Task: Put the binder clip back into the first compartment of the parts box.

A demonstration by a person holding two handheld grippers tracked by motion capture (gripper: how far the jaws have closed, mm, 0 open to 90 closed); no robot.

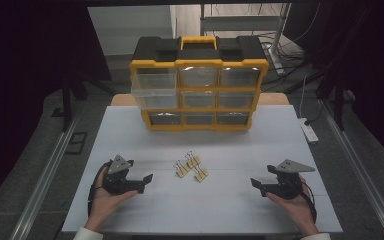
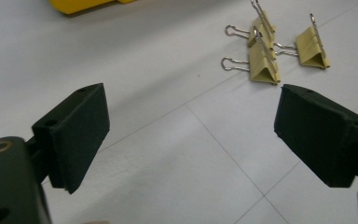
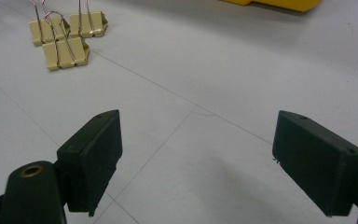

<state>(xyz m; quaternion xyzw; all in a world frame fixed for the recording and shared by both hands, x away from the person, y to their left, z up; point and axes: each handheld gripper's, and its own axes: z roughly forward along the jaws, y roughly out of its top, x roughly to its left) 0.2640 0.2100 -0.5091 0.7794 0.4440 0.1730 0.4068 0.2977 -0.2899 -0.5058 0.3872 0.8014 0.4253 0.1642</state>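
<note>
A: What do the three binder clips (image 1: 191,166) look like?

B: Small, pale yellow bodies with silver wire handles. They lie in a loose cluster on the white counter (image 1: 230,210), about midway between its left and right edges and a little nearer the near edge than the far one. In the left gripper view two of them touch, with handles crossing; the third sits just beside them.

A: And the grippers?

B: The left gripper (image 1: 142,183) rests near the near-left corner, jaws spread wide with only bare counter between them. The right gripper (image 1: 258,186) sits towards the near-right corner, jaws likewise spread and holding nothing. Both point inward, towards the clips.

A: Anything else?

B: A yellow-and-black drawer organizer (image 1: 199,82) stands at the far edge, its top-left drawer pulled partly out
</note>
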